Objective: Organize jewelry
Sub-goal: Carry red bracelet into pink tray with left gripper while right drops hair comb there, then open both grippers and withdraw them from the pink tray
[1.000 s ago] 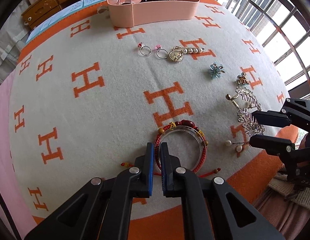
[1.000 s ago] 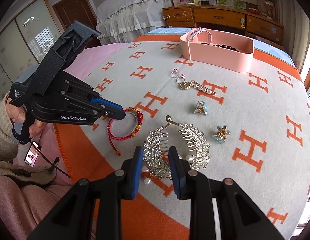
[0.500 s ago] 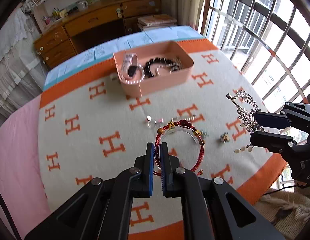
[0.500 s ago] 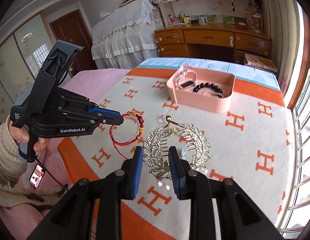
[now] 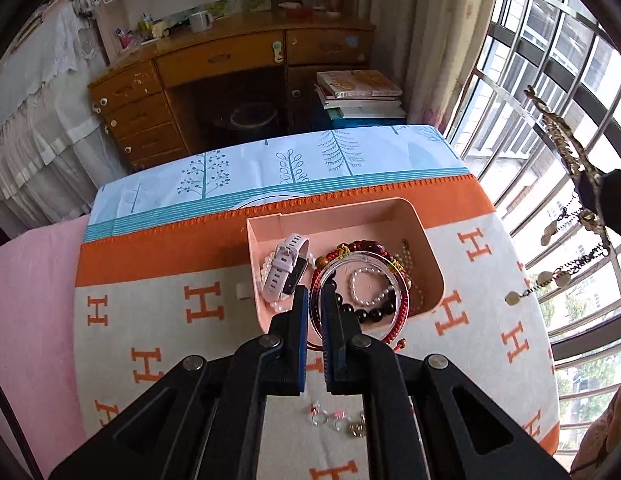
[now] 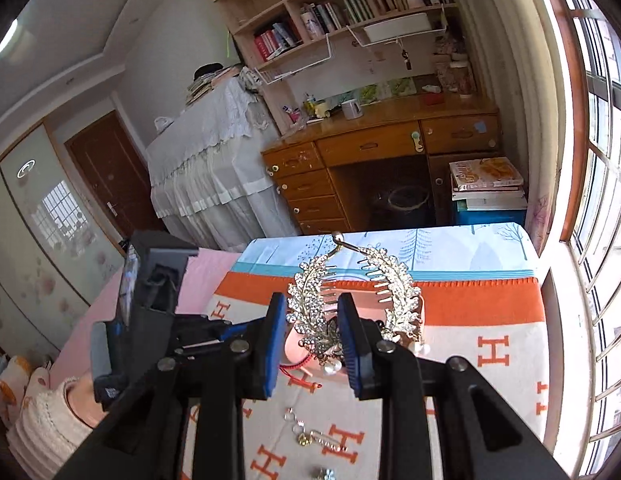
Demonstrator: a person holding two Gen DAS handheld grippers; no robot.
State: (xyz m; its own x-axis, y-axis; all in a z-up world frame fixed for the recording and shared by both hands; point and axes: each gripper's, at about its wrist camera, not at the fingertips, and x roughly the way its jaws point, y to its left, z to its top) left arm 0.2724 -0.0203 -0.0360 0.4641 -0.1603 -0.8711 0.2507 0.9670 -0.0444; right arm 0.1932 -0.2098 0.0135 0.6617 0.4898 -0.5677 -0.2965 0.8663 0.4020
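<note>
Right under the left wrist camera, the left gripper (image 5: pixel 314 300) is pinched tight on the rim of a red cord bracelet (image 5: pixel 360 292) wrapped around a clear bangle, and it hangs over the pink tray (image 5: pixel 424 240). Behind the lens, at six o'clock, three small rings (image 5: pixel 334 426) lie on the orange-and-cream blanket (image 5: pixel 162 320). Inside the tray, at twelve o'clock from the fingertips, sit a white watch (image 5: pixel 286 268), a string of black beads (image 5: pixel 364 314) and a pearl bracelet (image 5: pixel 368 286) (seen through the bangle).

Over to the right wrist view: the right gripper (image 6: pixel 310 336) clamps the base of a rhinestone leaf hair comb (image 6: pixel 350 300), held up off the blanket with its teeth pointing toward twelve o'clock and pearl drops dangling below. The left gripper's body (image 6: pixel 150 312) sits at nine o'clock, a hand in a knitted sleeve (image 6: pixel 58 412) behind it. Farther back, a wooden desk (image 6: pixel 374 148) stands against the wall, with bookshelves above.
</note>
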